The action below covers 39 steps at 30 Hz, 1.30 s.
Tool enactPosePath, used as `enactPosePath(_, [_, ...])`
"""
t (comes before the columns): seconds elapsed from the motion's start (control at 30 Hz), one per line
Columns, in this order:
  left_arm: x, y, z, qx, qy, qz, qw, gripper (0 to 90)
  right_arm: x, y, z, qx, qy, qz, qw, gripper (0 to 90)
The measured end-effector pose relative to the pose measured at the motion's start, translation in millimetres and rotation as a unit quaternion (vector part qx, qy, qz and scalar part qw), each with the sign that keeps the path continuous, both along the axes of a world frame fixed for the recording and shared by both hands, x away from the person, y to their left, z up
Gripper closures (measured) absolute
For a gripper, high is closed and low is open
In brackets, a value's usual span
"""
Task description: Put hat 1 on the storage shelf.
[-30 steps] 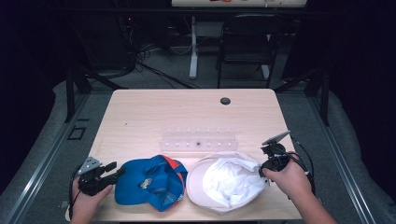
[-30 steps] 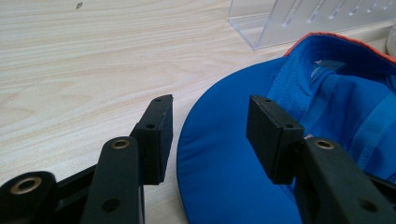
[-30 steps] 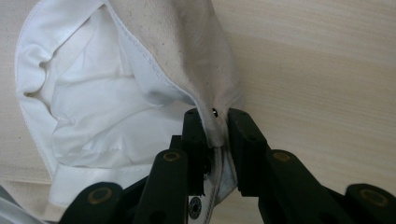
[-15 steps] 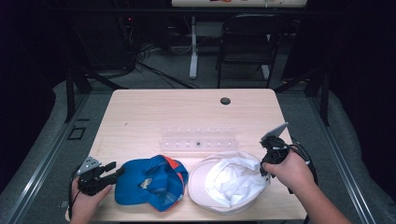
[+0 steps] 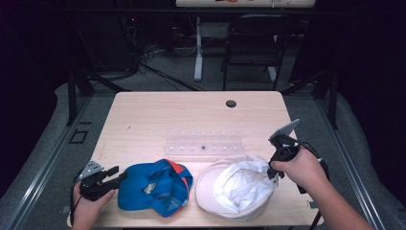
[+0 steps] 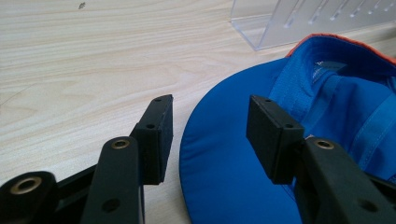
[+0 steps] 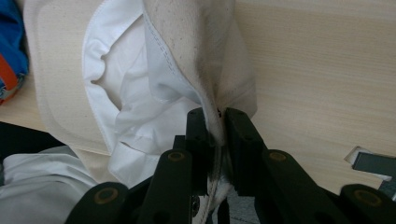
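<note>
A white cap (image 5: 234,191) lies upside down at the table's front right. My right gripper (image 5: 273,171) is shut on its back rim, and the jaws have just closed tighter on the cloth. In the right gripper view the cream fabric (image 7: 205,56) is pinched between the pads of the right gripper (image 7: 218,116) and pulled up into a peak. A blue cap (image 5: 153,187) with orange trim lies upside down at the front left. My left gripper (image 5: 116,175) is open at its brim. In the left gripper view the blue cap's brim (image 6: 233,186) lies under the spread jaws of the left gripper (image 6: 210,123), untouched by the pads.
A clear plastic rack (image 5: 203,143) with small pegs lies across the middle of the wooden table (image 5: 191,115), just behind both caps. A dark cable hole (image 5: 231,103) sits near the far edge. A chair (image 5: 251,43) and cables stand beyond the table.
My right gripper has risen a little with the white cap's rim, drawing the cap's back edge up off the table. The left gripper and blue cap have stayed put.
</note>
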State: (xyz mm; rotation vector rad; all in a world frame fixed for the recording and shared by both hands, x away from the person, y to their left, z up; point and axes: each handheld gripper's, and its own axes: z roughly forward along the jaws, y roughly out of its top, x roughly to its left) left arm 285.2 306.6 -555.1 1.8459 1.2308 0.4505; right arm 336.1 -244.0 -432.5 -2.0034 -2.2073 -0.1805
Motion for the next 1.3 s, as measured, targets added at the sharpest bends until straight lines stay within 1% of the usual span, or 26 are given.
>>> enactPosePath(0.07, [0.0, 0.0, 0.0, 0.000, 0.000, 0.000, 1.0000, 51.4, -0.3, -0.9, 1.1, 0.007, 0.001, -0.002, 1.0000, 80.2])
enactPosePath(0.1, [0.0, -0.1, 0.0, 0.001, 0.000, 0.000, 1.0000, 51.4, 0.0, -4.1, 4.1, 0.031, 0.012, -0.002, 0.9994, 80.6])
enactPosePath(0.13, [0.0, -0.1, 0.0, 0.001, 0.000, 0.000, 1.0000, 51.4, 0.5, -4.9, 5.5, 0.044, 0.016, -0.003, 0.9989, 80.7])
enactPosePath(0.2, [0.0, -0.2, 0.0, 0.000, 0.000, 0.000, 1.0000, 51.4, -1.1, -7.2, 7.2, 0.073, 0.009, -0.017, 0.9972, 80.8])
enactPosePath(0.27, [0.0, -0.2, 0.0, 0.001, 0.000, 0.000, 1.0000, 51.4, -0.8, -9.6, 9.3, 0.081, 0.017, -0.011, 0.9965, 80.9])
enactPosePath(0.3, [0.0, -0.2, 0.0, 0.000, 0.001, 0.000, 1.0000, 51.4, -0.4, -13.2, 13.2, 0.104, 0.027, -0.008, 0.9941, 81.0])
enactPosePath(0.33, [0.0, -0.2, 0.0, 0.000, 0.001, 0.000, 1.0000, 51.4, -0.4, -13.2, 13.2, 0.104, 0.027, -0.008, 0.9941, 81.0])
enactPosePath(0.37, [-0.2, 0.4, 0.9, 0.002, 0.006, -0.003, 1.0000, 51.4, -1.9, -11.9, 13.3, 0.114, 0.019, -0.026, 0.9929, 81.0])
enactPosePath(0.4, [-0.2, 0.3, 0.8, 0.003, 0.006, -0.003, 1.0000, 51.4, -1.6, -14.5, 18.4, 0.134, 0.032, -0.021, 0.9902, 81.1])
enactPosePath(0.43, [-0.2, 0.3, 0.8, 0.003, 0.006, -0.003, 1.0000, 51.4, -1.6, -14.5, 18.4, 0.134, 0.032, -0.021, 0.9902, 81.1])
enactPosePath(0.47, [-0.2, 0.3, 0.8, 0.003, 0.006, -0.003, 1.0000, 51.4, -2.0, -14.9, 19.9, 0.145, 0.033, -0.021, 0.9886, 81.2])
enactPosePath(0.5, [-0.3, 0.1, 0.6, 0.000, 0.003, -0.002, 1.0000, 51.4, -2.7, -14.7, 23.1, 0.168, 0.033, -0.026, 0.9850, 81.3])
enactPosePath(0.53, [-0.3, 0.1, 0.6, 0.000, 0.003, -0.002, 1.0000, 51.4, -2.7, -14.7, 23.1, 0.168, 0.033, -0.026, 0.9850, 81.3])
enactPosePath(0.57, [-0.3, -0.1, 0.4, -0.001, 0.001, 0.000, 1.0000, 51.4, -3.0, -14.8, 27.0, 0.192, 0.037, -0.024, 0.9805, 81.4])
enactPosePath(0.63, [-0.3, -0.2, 0.4, -0.002, 0.001, 0.000, 1.0000, 51.4, -3.3, -14.7, 31.3, 0.215, 0.043, -0.026, 0.9752, 81.4])
enactPosePath(0.67, [-0.3, -0.2, 0.4, -0.002, 0.001, 0.000, 1.0000, 51.4, -3.3, -14.7, 31.3, 0.215, 0.043, -0.026, 0.9752, 81.4])
enactPosePath(0.7, [-0.4, -0.3, 0.4, -0.002, 0.002, -0.001, 1.0000, 51.4, -4.6, -13.1, 34.3, 0.237, 0.040, -0.032, 0.9700, 81.4])
enactPosePath(0.83, [-0.5, -0.4, 0.5, -0.001, 0.001, -0.002, 1.0000, 51.4, -6.1, -10.1, 39.8, 0.271, 0.042, -0.030, 0.9612, 81.5])
enactPosePath(0.87, [-0.5, -0.4, 0.5, -0.001, 0.001, -0.002, 1.0000, 51.4, -6.1, -10.1, 39.8, 0.271, 0.042, -0.030, 0.9612, 81.5])
enactPosePath(0.93, [-0.5, -0.3, 0.6, -0.001, 0.001, -0.002, 1.0000, 51.4, -6.4, -7.6, 43.6, 0.286, 0.043, -0.027, 0.9570, 81.5])
enactPosePath(1.03, [-0.9, 0.0, 1.4, 0.001, 0.004, -0.004, 1.0000, 51.4, -7.5, -4.1, 45.6, 0.312, 0.030, -0.030, 0.9490, 81.6])
enactPosePath(1.07, [-0.9, 0.0, 1.4, 0.001, 0.004, -0.004, 1.0000, 51.4, -8.1, -2.7, 48.0, 0.325, 0.036, -0.029, 0.9447, 81.6])
enactPosePath(1.1, [-0.7, 0.0, 1.5, 0.003, 0.005, -0.005, 1.0000, 51.4, -8.3, -1.7, 49.9, 0.328, 0.038, -0.021, 0.9437, 81.6])
enactPosePath(1.13, [-0.7, -0.1, 1.4, 0.003, 0.005, -0.005, 1.0000, 51.4, -9.6, 0.8, 51.6, 0.332, 0.032, -0.027, 0.9423, 81.6])
enactPosePath(1.27, [-0.8, -0.1, 1.6, 0.003, 0.006, -0.006, 1.0000, 51.4, -10.2, 3.5, 58.2, 0.336, 0.027, -0.015, 0.9414, 81.6])
enactPosePath(1.3, [-1.1, -0.3, 1.7, 0.001, 0.005, -0.006, 1.0000, 51.4, -11.0, 5.6, 62.5, 0.340, 0.021, -0.021, 0.9398, 81.6])
